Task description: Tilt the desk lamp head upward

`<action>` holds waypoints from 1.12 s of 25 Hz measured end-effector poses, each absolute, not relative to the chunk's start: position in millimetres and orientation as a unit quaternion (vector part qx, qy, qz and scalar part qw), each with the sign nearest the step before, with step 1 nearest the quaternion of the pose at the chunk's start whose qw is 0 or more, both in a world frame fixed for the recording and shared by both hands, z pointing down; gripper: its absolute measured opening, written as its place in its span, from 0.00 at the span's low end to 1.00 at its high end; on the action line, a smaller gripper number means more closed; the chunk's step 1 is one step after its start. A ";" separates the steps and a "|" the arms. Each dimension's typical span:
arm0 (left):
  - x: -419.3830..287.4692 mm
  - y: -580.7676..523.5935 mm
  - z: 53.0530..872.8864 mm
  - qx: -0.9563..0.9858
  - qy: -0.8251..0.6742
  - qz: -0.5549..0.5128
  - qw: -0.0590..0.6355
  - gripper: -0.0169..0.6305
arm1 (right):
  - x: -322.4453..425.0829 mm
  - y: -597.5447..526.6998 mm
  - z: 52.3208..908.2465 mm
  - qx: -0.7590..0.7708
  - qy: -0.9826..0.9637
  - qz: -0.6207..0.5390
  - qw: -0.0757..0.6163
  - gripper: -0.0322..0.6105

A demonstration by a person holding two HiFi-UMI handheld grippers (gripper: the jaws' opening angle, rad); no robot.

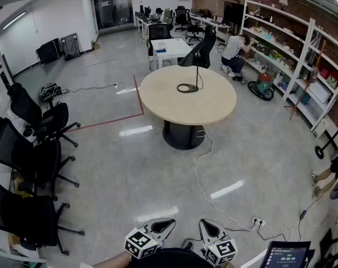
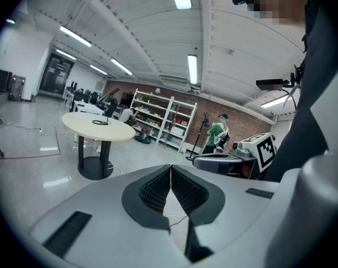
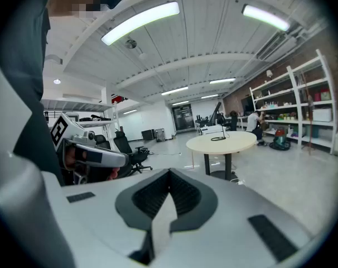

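Grippers: two, left gripper (image 1: 160, 225) and right gripper (image 1: 209, 228), side by side at the bottom edge of the head view, well apart from the table.
Left jaws: pressed together, nothing between them.
Right jaws: pressed together, nothing between them.
Marker cubes: two, one on each gripper.
Desk lamp (image 1: 194, 66): one, black; ring base near the middle of the tabletop, thin upright stem, long head set at a slant on top.
Round table (image 1: 213, 108): one, pale top on a dark pedestal, out in the open floor.
White cable (image 1: 198, 175): one, running from the pedestal across the floor to a power strip (image 1: 258, 222).
Office chairs (image 1: 29, 161): at least three, black, along the left side; exact count unclear.
Persons: one crouching person (image 1: 233, 52) at the white shelves (image 1: 303, 54); the left gripper view shows one more, a standing person (image 2: 216, 134) in a green top.
Screen (image 1: 284, 255): one, lit, at the bottom right.
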State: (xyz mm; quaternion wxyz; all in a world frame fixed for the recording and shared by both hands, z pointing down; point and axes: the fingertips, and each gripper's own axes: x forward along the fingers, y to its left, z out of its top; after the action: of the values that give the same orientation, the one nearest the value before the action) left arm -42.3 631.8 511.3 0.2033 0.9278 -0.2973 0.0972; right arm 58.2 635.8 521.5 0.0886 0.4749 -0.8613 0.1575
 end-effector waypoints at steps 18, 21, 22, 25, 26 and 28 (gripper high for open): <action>-40.1 624.0 514.7 0.924 -0.306 0.095 0.208 0.03 | 69.0 623.3 516.5 0.493 -0.854 0.153 0.062 0.05; -38.8 622.3 515.9 0.925 -0.303 0.097 0.208 0.03 | 70.3 622.1 517.2 0.496 -0.853 0.153 0.060 0.05; -39.3 621.6 516.3 0.925 -0.304 0.097 0.207 0.03 | 70.0 621.8 517.3 0.496 -0.853 0.154 0.058 0.05; -39.3 618.3 516.3 0.922 -0.314 0.097 0.206 0.03 | 70.9 621.5 516.2 0.493 -0.855 0.155 0.053 0.05; -38.0 616.9 516.3 0.920 -0.318 0.095 0.207 0.03 | 72.6 622.0 515.7 0.492 -0.855 0.154 0.053 0.05; -32.8 614.6 518.7 0.916 -0.326 0.089 0.217 0.03 | 78.1 624.7 514.8 0.490 -0.857 0.147 0.060 0.05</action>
State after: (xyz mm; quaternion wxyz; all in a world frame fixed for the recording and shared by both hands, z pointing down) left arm -32.8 614.6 518.7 0.2175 0.9158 -0.3259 0.0886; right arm 78.1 624.7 514.8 0.0596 0.4897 -0.8573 0.1470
